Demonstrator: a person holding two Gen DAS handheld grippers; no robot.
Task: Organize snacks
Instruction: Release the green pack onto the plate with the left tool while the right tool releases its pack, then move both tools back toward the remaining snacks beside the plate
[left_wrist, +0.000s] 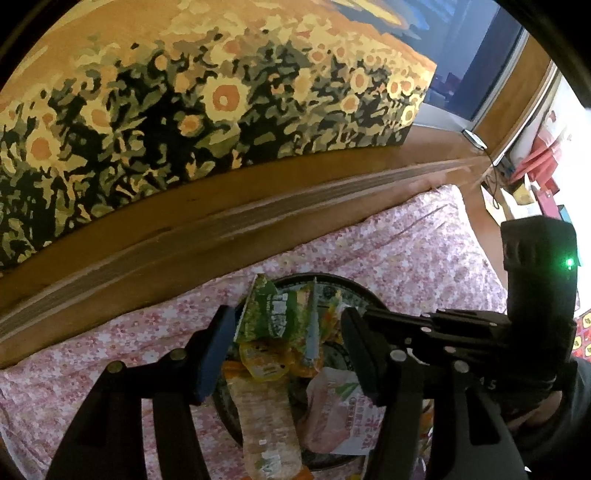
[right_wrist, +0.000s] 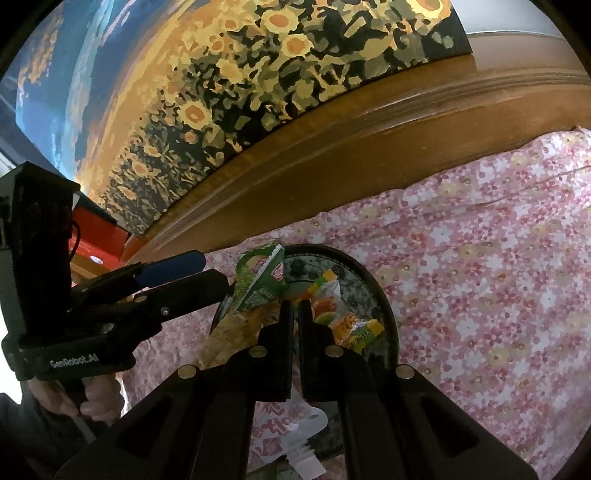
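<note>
Snacks piled on a dark round plate sitting on the floral-sheeted bed, just below the wooden headboard. Left tool hangs spread wide, released, straddling the pile: green packet dead ahead between its fingers, standing tilted, long axis running away from the tool toward the headboard. Long orange-tan packet lies below it, lengthwise along the tool's line, pink pouch just beside to the right. Right tool nearly closed, thin gap, nothing visibly clamped; hovers over the plate with a fruit-print packet just past its tips. Left tool looks nearer the green packet, likely next grab.
</note>
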